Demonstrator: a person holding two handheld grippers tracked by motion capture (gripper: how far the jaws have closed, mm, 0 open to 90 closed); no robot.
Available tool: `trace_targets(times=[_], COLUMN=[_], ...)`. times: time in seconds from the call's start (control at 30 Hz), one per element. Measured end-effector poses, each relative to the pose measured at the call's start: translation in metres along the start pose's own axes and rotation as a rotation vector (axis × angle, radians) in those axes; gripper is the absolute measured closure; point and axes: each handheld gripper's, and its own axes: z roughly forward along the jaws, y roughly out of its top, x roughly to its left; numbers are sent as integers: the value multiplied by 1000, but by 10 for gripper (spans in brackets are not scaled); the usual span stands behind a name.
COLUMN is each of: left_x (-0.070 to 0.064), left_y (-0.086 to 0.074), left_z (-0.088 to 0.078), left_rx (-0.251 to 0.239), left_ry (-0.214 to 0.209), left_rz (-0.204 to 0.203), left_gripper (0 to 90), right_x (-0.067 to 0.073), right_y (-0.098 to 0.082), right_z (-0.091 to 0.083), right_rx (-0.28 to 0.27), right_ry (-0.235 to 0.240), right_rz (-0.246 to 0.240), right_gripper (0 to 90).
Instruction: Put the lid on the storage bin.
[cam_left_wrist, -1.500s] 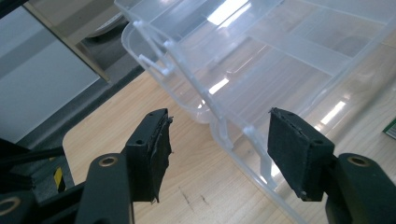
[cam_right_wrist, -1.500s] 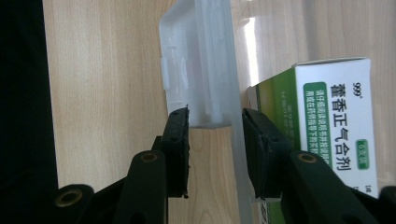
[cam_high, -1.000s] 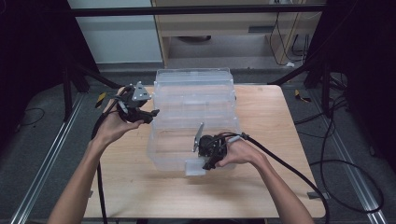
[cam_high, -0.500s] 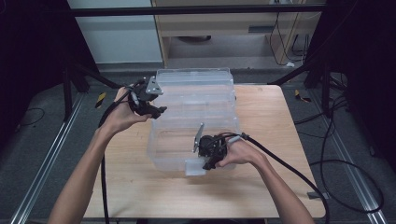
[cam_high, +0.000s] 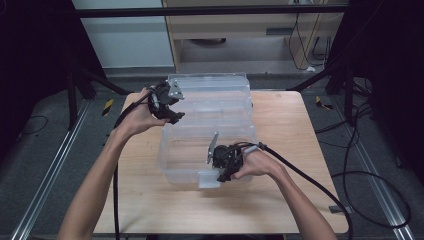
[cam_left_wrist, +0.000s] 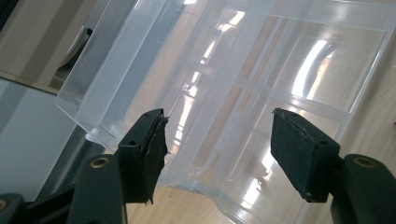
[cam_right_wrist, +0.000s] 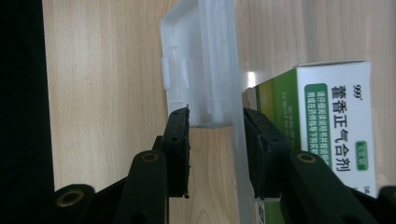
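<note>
While your right gripper (cam_high: 223, 172) clamps fingers on clear box (cam_high: 210, 125) front wall, wrist low, left gripper (cam_high: 172, 114) hovers at box's far-left corner, fingers apart, empty.

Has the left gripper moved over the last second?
Yes. In the high view the left gripper has travelled right and away from the person, from beside the clear plastic box to over its far left corner, jaws open.

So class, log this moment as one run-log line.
left gripper: open, beside clear storage box | right gripper: shut on box front latch | medicine carton: inside box
</note>
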Motion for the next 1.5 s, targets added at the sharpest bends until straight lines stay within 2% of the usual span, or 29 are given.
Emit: trace_targets(times=[0.43,0.67,0.8,1.0,1.23,1.37,1.5], left_x=[4,3,1,0,-3,-5,-6], left_y=[22,28,30,34,39,41,41], left_z=[17,26,30,33,37,41,43], left_rx=[58,98,117,159,175,185,189], left_ry=[-32,-16,-9,6,3,26,30], left_rz=[118,206,244,285,324,351,369], left_gripper=[363,395,409,444,470,491,524], right_x=[0,-1,0,0,0,1,1], right_y=[0,0,0,0,0,0,0], right_z=[0,0,0,0,0,0,0], right_rx=[0,3,1,4,8,7,6], right_ry=[0,3,1,5,0,0,0], right_rz=[-7,-8,-9,-9,-4,-3,-8], right_gripper=[639,641,641,642,643,643,644])
